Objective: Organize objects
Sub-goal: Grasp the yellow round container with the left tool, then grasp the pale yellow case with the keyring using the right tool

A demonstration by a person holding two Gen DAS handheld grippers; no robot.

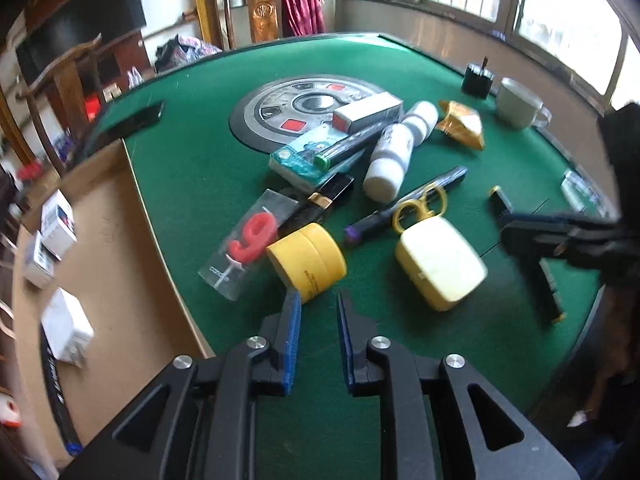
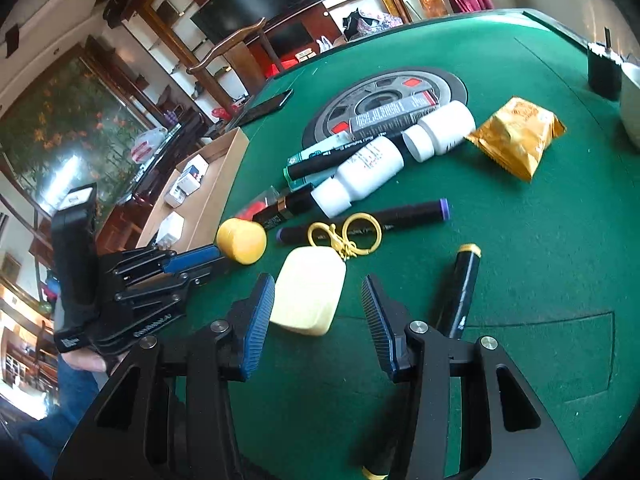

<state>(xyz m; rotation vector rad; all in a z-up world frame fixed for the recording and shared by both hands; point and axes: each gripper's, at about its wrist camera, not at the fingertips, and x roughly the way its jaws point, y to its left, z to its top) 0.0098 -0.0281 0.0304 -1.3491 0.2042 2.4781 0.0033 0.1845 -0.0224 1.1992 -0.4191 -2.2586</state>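
A round yellow jar lies on its side on the green table, just ahead of the left gripper, whose jaws stand parted and empty, apparently lined up to take it. Left of the jar, off the felt, a cardboard tray already holds small white boxes, likely the sorting destination. Right of the jar rests a pale yellow case on a key ring, and the right gripper hovers wide open around its near end, touching nothing. Beyond the jar, white bottles, markers and a gold snack packet remain heaped, unsorted.
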